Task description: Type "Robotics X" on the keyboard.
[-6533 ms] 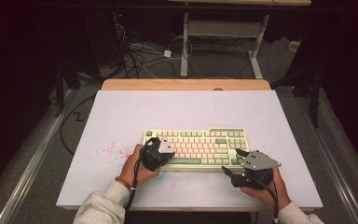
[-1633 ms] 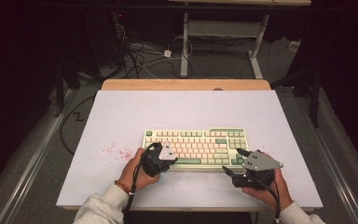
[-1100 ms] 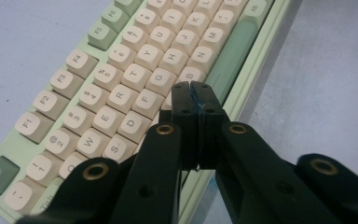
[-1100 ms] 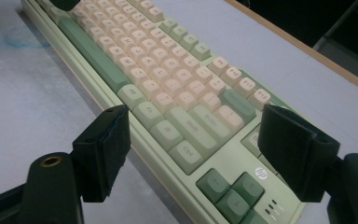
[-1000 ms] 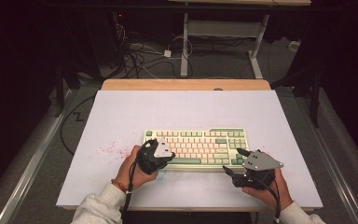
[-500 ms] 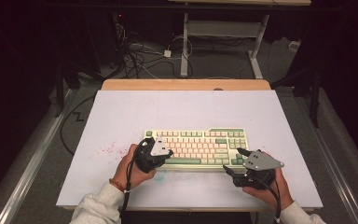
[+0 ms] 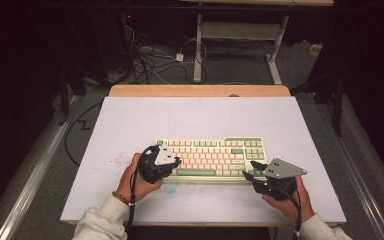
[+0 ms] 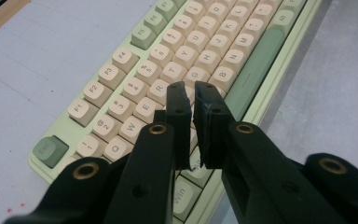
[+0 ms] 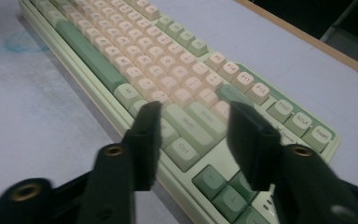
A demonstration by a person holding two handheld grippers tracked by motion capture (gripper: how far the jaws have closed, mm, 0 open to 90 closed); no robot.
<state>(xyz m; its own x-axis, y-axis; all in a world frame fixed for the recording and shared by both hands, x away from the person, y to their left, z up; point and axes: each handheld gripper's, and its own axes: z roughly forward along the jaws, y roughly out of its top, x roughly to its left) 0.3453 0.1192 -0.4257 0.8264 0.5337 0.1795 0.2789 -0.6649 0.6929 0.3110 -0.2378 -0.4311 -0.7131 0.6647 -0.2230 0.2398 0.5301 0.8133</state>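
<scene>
A pale green keyboard (image 7: 215, 150) with cream keys lies near the front middle of the white table. My left gripper (image 7: 176, 161) hovers over its left end; in the left gripper view the jaws (image 8: 191, 88) stand almost together above the letter keys (image 8: 135, 88), with only a thin slit and nothing between them. My right gripper (image 7: 249, 171) sits at the keyboard's front right corner. Its jaws (image 9: 193, 109) are spread wide over the green modifier keys (image 9: 182, 149), holding nothing. A hand grips each tool.
The white table top (image 7: 190, 115) has a wooden strip (image 7: 200, 91) along its far edge. Red specks (image 7: 111, 161) mark the surface left of the keyboard, and a faint blue smudge (image 9: 23, 42) lies in front of it. Cables (image 7: 150, 60) and a desk frame (image 7: 198, 45) lie behind.
My left gripper has drifted a little to the left along the keyboard. The right gripper and the keyboard have stayed put.
</scene>
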